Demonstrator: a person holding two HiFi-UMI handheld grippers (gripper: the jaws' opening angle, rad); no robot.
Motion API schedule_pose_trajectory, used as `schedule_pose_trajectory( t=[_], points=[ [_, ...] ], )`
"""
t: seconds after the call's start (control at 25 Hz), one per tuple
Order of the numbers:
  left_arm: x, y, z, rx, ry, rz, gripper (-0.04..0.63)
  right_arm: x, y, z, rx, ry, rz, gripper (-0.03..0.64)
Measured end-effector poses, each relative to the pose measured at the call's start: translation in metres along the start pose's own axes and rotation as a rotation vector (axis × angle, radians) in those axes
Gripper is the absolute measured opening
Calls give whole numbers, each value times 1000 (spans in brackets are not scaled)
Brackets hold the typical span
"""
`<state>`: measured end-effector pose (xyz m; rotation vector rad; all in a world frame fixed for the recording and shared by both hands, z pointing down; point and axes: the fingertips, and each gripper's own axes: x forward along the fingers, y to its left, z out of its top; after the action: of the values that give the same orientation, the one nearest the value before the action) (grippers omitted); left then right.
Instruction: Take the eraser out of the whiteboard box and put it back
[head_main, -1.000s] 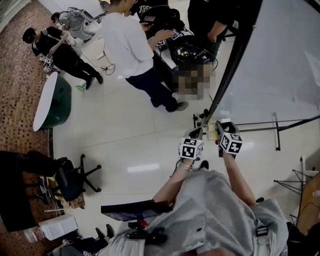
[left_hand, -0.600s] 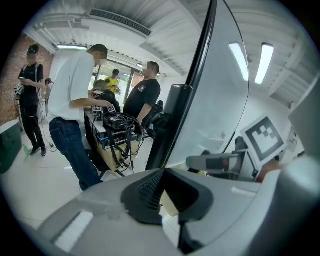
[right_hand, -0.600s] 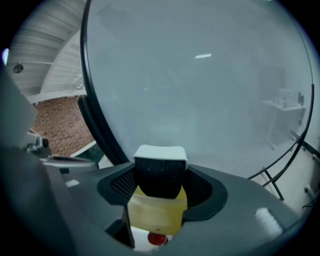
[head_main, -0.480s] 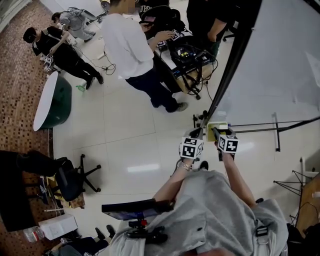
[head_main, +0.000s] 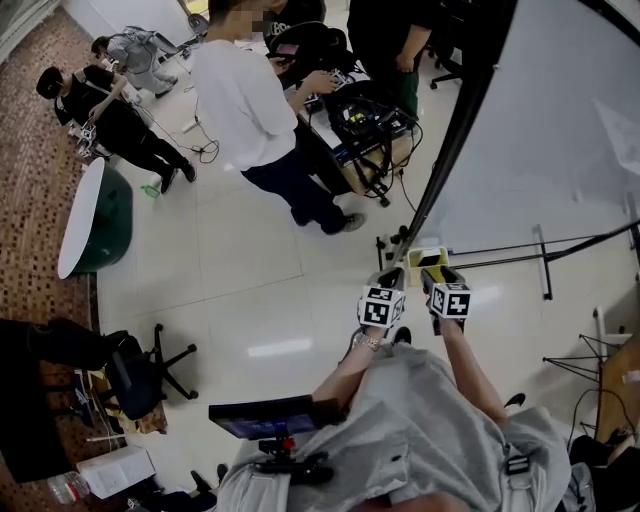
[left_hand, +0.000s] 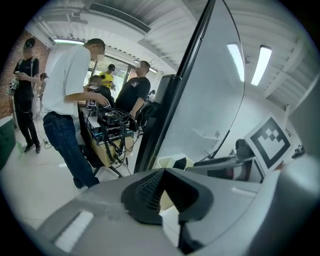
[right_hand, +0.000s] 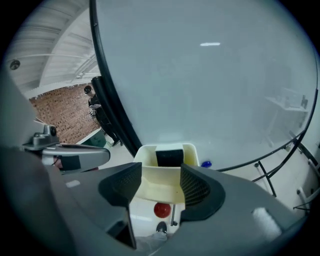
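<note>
A cream box (right_hand: 161, 184) hangs at the lower corner of the whiteboard (right_hand: 210, 90), with the black eraser (right_hand: 170, 157) standing upright in its back. My right gripper (right_hand: 160, 175) points down at the box; its jaws are closing, with the box's front edge between them and the eraser beyond the tips, untouched. In the head view the box (head_main: 428, 258) sits just ahead of both grippers, the right gripper (head_main: 430, 278) and the left gripper (head_main: 393, 277). The left gripper (left_hand: 164, 172) hovers beside the box (left_hand: 167, 162), its pads together with nothing between them.
A red ball (right_hand: 161, 210) shows below the box and a blue magnet (right_hand: 206, 164) on the board. The board's black frame and stand legs (head_main: 545, 262) run right. Several people and an equipment cart (head_main: 370, 120) stand behind; a green table (head_main: 95, 215) and a chair (head_main: 140, 365) stand left.
My right gripper has come down and in toward the box, ending closer to the left gripper. The left gripper has stayed about where it was.
</note>
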<state>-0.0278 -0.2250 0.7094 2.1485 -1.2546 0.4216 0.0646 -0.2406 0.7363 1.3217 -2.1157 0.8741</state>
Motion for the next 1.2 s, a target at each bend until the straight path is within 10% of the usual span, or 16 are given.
schedule_pose_trajectory(
  t=[0.32,0.64,0.88,1.2],
  points=[
    [-7,-46,-38,6,26,-37,3,-34,12,-30,-30,-19,16,3],
    [-44,-98,-67,-13,-19,70,3,-97,38,-72,-45,-45,207,2],
    [-58,-155,-126,-10,56,92,3,-136,16,-131,-38,1,188,3],
    [-68,-180,-109,-14,6,67,3,-165,16,-125,-68,-48,216,2]
  ],
)
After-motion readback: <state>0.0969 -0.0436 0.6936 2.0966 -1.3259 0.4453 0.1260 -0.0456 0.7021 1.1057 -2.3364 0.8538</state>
